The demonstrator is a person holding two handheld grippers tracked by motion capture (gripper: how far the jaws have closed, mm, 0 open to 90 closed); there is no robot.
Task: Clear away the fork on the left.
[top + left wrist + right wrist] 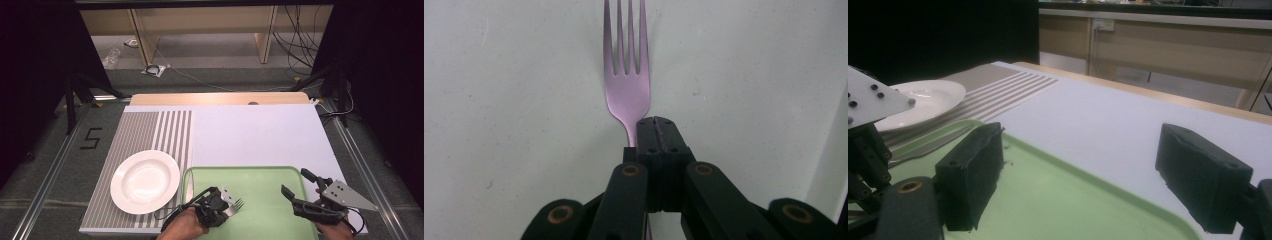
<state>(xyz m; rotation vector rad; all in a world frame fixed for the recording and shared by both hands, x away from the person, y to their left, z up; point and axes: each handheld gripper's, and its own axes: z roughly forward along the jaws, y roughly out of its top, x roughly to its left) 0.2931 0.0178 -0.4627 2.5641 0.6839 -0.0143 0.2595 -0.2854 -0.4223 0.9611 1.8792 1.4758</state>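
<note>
A metal fork [237, 204] is held over the near left part of the green tray [240, 168], and my left gripper [227, 202] is shut on it. In the left gripper view the jaws pinch the fork [626, 90] at its neck, with the tines pointing away over the pale tray floor [499, 100]; the handle is hidden under the jaws. My right gripper [295, 181] stands open over the tray's near right corner with nothing in it. Its own view shows both jaws wide apart [1083, 175] above the tray [1048, 200].
A white plate [145, 181] lies on a grey striped mat [150, 130] left of the tray, also seen as the plate [918, 102]. A flat grey utensil [928, 145], perhaps a knife, lies along the tray's left edge. The white table top [255, 135] stretches beyond.
</note>
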